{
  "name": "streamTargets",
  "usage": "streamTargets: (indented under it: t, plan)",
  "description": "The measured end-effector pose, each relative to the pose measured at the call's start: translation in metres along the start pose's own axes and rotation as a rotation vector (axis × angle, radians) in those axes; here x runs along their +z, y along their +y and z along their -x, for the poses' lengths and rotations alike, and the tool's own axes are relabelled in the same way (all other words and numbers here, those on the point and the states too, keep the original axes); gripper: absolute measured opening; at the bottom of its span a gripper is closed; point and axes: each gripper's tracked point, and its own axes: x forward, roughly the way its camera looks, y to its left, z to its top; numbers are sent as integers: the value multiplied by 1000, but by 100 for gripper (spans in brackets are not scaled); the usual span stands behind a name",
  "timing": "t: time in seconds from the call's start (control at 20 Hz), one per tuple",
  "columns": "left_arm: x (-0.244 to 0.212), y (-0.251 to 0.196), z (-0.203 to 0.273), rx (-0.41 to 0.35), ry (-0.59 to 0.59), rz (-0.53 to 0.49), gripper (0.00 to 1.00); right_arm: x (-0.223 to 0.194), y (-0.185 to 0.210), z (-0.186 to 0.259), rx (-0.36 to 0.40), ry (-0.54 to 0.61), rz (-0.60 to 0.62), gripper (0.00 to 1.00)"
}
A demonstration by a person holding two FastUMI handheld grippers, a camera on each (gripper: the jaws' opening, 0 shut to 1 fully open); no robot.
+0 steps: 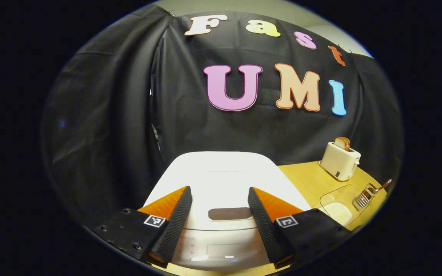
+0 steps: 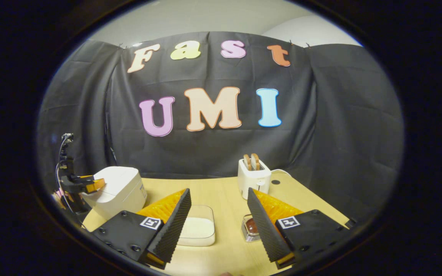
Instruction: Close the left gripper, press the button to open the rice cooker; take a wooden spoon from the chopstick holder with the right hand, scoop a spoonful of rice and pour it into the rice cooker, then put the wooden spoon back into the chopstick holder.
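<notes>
In the left gripper view the white rice cooker point(image 1: 221, 180) sits right in front of me with its lid down and a dark oval button point(image 1: 230, 213) on its front. My left gripper point(image 1: 218, 188) is open just above that lid, its fingers on either side of the button. In the right gripper view the rice cooker point(image 2: 118, 191) is at the far left with the left gripper point(image 2: 89, 185) over it. My right gripper point(image 2: 218, 190) is open and holds nothing. Below it lie a clear box of rice point(image 2: 198, 229) and the metal chopstick holder point(image 2: 248, 229). The wooden spoon point(image 1: 381, 187) sticks out of the holder point(image 1: 363, 197).
A white toaster point(image 2: 254, 177) with bread slices stands at the back of the wooden table point(image 2: 221, 191). From the left gripper it appears as the toaster point(image 1: 340, 160) to the right, behind the rice box point(image 1: 339, 209). Black cloth closes off the back.
</notes>
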Motion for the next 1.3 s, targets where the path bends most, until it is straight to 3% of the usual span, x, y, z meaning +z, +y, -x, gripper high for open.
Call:
streamTargets:
  t: [0.25,0.35,0.55,0.65,0.8,0.95,1.1,1.3]
  plan:
    - [-1,-1,-1,1,-32,-14,86,1,6,-3,10,0,-10,92]
    - [2,-1,-2,0,-32,-28,86,3,10,-4,24,-8,-20,95]
    - [2,-6,0,-8,70,-4,84,12,14,-6,52,-36,-42,94]
    - [19,-19,10,-18,63,31,84,19,10,-5,61,-53,-48,93]
    - [40,-40,25,-4,41,-29,84,28,-3,0,65,-81,-56,92]
    - [51,-82,52,-60,63,-58,84,29,-23,8,64,-96,-79,92]
    - [56,-128,81,-116,53,-2,84,24,-42,17,70,-93,-95,92]
    - [49,-162,109,-114,51,39,84,19,-66,31,75,-91,-73,92]
